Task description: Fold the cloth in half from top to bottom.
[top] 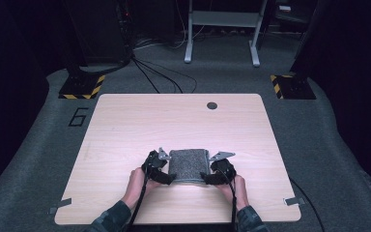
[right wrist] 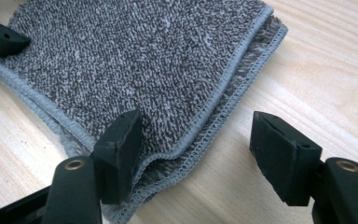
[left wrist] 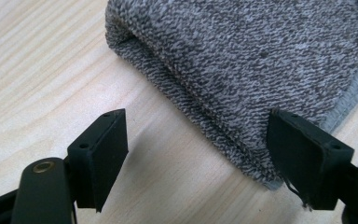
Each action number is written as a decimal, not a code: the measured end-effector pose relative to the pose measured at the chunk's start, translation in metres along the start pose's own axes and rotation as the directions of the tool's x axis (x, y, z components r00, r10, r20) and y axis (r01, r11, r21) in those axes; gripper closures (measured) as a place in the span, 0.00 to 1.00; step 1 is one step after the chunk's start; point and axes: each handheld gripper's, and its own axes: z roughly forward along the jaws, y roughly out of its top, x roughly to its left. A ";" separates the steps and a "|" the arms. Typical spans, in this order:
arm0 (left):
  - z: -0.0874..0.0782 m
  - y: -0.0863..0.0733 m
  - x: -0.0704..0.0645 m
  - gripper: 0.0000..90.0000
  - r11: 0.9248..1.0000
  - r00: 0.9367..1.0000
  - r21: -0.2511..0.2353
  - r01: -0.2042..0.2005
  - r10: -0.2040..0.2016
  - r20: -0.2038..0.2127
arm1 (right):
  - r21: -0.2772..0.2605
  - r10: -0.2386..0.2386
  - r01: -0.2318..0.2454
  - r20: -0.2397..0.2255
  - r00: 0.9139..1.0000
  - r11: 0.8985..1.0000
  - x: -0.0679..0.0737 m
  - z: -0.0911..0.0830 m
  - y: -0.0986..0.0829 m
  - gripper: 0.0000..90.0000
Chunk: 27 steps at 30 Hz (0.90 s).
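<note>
- Grey towel (top: 189,165) sits folded on the tabletop (top: 125,125), near the front edge and about centred, flat between my two grippers.
- Left gripper (left wrist: 196,154): jaws wide, holding nothing. One jaw is over bare wood, the other at the towel's near corner beside the rolled fold.
- Right gripper (right wrist: 196,154): jaws wide too, no grip. One jaw rests on or just over the top layer by the stitched hem; the other is over bare wood off the edge.
- My read of the step: take both near corners for another fold or a lift. Neither corner is taken yet.
- Doing it well:
  - Right side shows stacked hems, slightly offset. I'd push the lower jaw under the whole stack so all layers get pinched, not just the top one.
  - Left side is the folded edge, thick and rounded. Go in deep enough that the jaw bites past the roll, or it slips out.
  - Keep the lower jaws sliding on the wood, low angle, so they scoop rather than bulldoze the towel away.
  - Close both sides together, then lift evenly so the fold stays square.
- Risk: a top-layer-only pinch on the right would peel the fold open.
</note>
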 end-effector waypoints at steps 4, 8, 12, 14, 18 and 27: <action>-0.007 0.004 0.008 0.22 0.999 0.999 -0.026 0.042 -0.041 0.030 | 0.006 -0.002 0.002 -0.013 1.000 1.000 -0.004 -0.004 0.005 0.35; -0.017 0.017 0.024 0.21 0.993 0.996 -0.081 0.087 -0.086 0.013 | -0.042 0.044 -0.045 -0.013 0.999 0.998 -0.016 -0.012 0.019 0.33; -0.006 0.036 0.038 0.20 0.989 0.993 -0.102 0.108 -0.113 -0.043 | -0.076 0.092 -0.092 -0.003 0.996 0.993 -0.030 -0.005 0.036 0.31; 0.004 0.040 0.046 0.20 0.988 0.989 -0.090 0.127 -0.132 -0.060 | -0.082 0.101 -0.100 0.004 0.995 0.992 -0.035 0.004 0.041 0.31; 0.020 0.038 0.053 0.20 0.985 0.983 -0.052 0.161 -0.165 -0.079 | -0.046 0.124 -0.122 0.041 0.991 0.991 -0.040 0.022 0.045 0.31; 0.029 0.032 0.057 0.18 0.980 0.976 -0.055 0.192 -0.196 -0.096 | -0.028 0.133 -0.131 0.059 0.989 0.991 -0.049 0.038 0.042 0.30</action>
